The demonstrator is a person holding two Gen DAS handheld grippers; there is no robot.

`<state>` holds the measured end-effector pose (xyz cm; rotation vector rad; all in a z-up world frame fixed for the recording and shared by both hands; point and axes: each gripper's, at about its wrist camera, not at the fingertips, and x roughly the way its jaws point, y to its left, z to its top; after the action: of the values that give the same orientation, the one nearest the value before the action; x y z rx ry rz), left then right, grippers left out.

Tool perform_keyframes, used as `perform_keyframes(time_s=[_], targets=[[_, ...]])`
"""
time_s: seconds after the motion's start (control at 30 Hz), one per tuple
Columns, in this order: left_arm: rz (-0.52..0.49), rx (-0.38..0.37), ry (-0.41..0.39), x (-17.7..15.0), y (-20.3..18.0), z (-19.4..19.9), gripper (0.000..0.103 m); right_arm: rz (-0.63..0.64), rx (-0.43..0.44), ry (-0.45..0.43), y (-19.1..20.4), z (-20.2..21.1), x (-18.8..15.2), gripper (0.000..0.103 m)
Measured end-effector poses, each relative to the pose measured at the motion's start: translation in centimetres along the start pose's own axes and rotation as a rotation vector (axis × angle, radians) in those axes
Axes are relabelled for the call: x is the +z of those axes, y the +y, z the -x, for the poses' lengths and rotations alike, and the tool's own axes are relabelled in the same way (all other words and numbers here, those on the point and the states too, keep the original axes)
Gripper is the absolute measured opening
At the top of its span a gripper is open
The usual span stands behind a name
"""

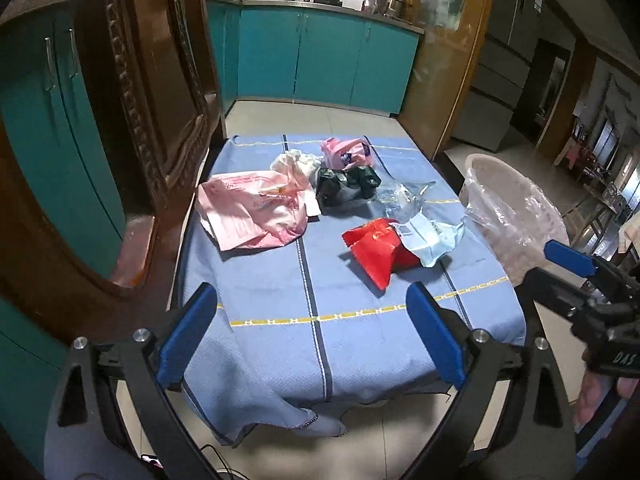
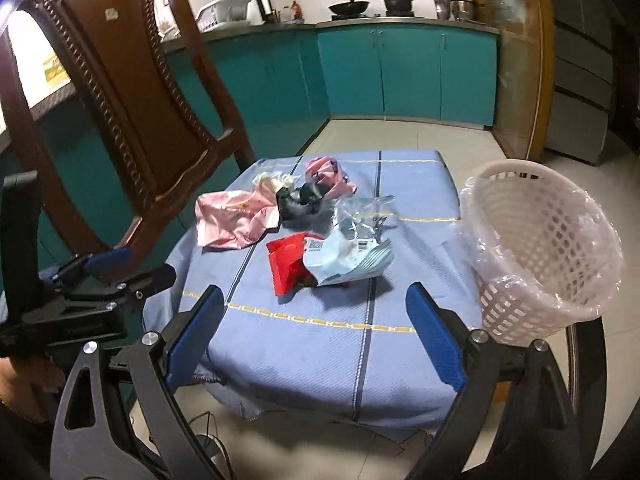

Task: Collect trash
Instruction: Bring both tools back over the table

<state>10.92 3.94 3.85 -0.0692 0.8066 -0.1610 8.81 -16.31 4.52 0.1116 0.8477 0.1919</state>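
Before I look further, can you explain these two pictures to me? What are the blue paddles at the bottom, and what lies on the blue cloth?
No robot here: a person holds a two-finger tool in each hand, each with its own camera. One picture looks along the left gripper, the other along the right gripper. Both are open and hold nothing. On the blue striped tablecloth lie a red plastic wrapper, a pale blue packet, a pink plastic bag and dark crumpled bags. The white lattice basket with a clear liner stands beside it.
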Motion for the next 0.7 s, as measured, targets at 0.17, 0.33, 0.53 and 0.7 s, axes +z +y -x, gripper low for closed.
perform_keyframes(time_s=[0.17,0.33,0.53,0.7], targets=[[-0.023,-0.009,-0.008,0.2,-1.3,-0.4,0.095,-0.024,-0.005,0.002,-0.5,-0.1,0.2,0.09],[-0.03,-0.014,0.001,0.1,-1.6,-0.7,0.095,-0.028,-0.006,0.001,-0.7,-0.1,0.2,0.09],[-0.034,-0.009,0.013,0.0,-1.7,-1.0,0.095,-0.024,-0.006,0.003,-0.8,-0.1,0.2,0.09],[-0.042,-0.012,0.019,-0.1,-1.8,-1.1,0.095,-0.022,-0.007,0.005,-0.8,-0.1,0.2,0.09]])
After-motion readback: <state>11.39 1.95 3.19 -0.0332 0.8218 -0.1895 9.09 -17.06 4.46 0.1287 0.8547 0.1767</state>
